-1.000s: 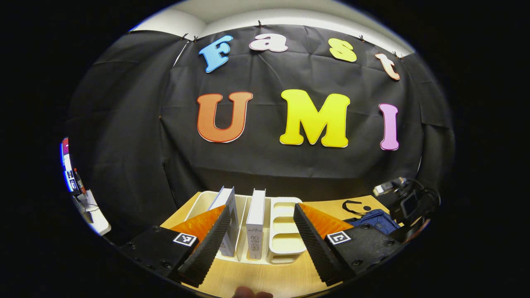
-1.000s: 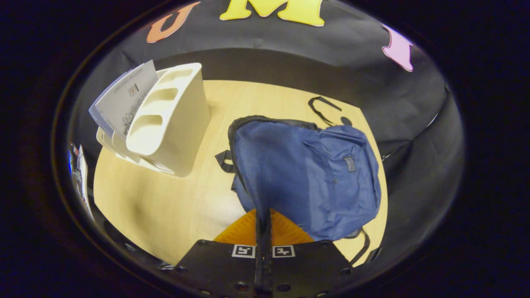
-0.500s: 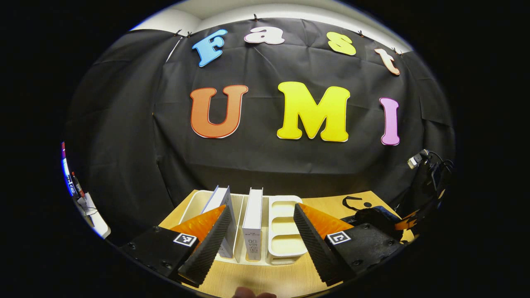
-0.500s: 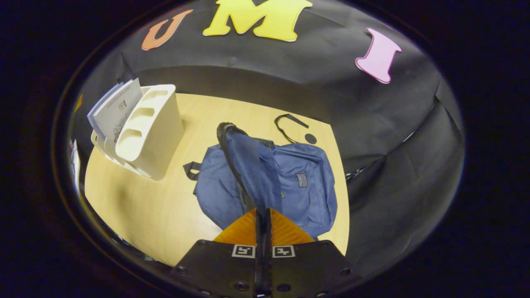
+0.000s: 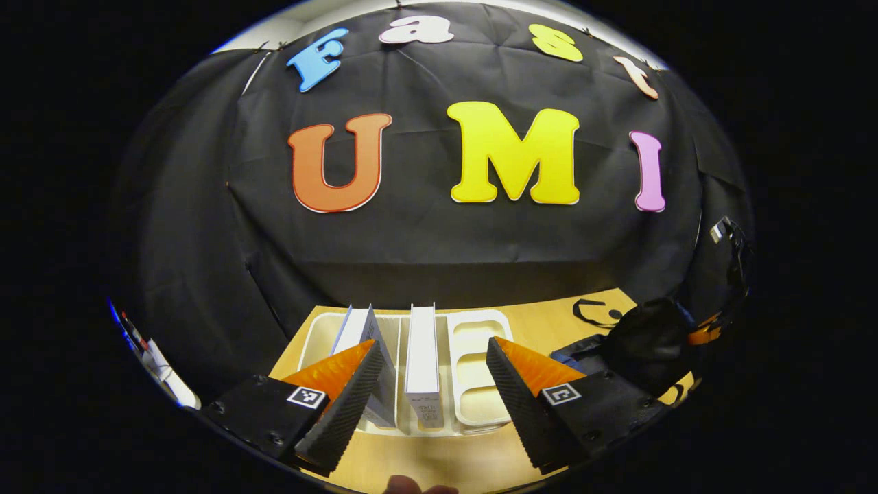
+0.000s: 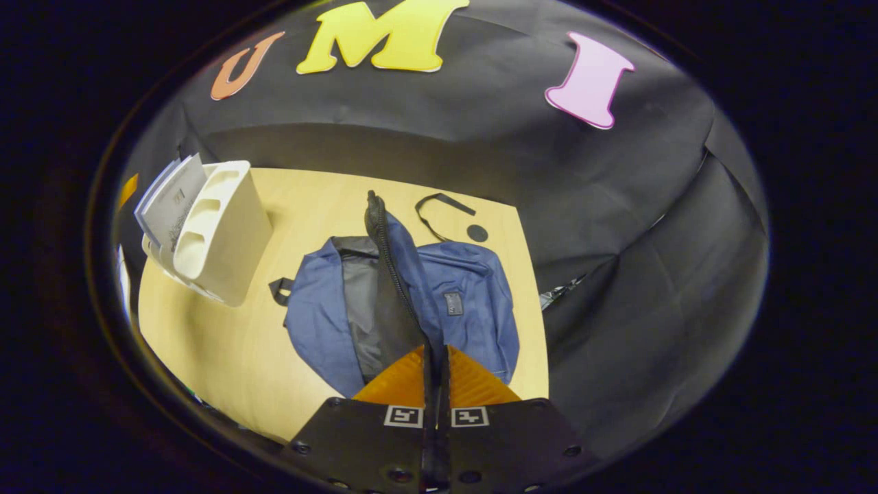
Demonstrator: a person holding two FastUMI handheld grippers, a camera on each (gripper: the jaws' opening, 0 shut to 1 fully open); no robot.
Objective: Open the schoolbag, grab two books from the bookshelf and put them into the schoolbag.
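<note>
The blue schoolbag (image 6: 466, 309) lies flat on the wooden table (image 6: 240, 357). My right gripper (image 6: 435, 350) is shut on its zipped front flap (image 6: 384, 261) and holds it up, so the grey lining shows. Left of the bag stands the white bookshelf (image 6: 219, 233) with books (image 6: 168, 206) in it. In the left gripper view, my left gripper (image 5: 432, 343) is open just in front of that bookshelf (image 5: 473, 384). One white book (image 5: 363, 329) leans in it and another (image 5: 422, 350) stands upright. To the right are the bag (image 5: 569, 357) and the right gripper (image 5: 706, 333).
A loose black strap (image 6: 439, 202) and a small black disc (image 6: 477, 233) lie on the table behind the bag. The black cloth wall closes off the back and right sides. The bookshelf's rightmost slot (image 5: 480, 336) holds nothing.
The right gripper has risen with the bag's flap, pulling it up and open so the grey lining shows. The left gripper stays open and has tilted slightly down toward the bookshelf.
</note>
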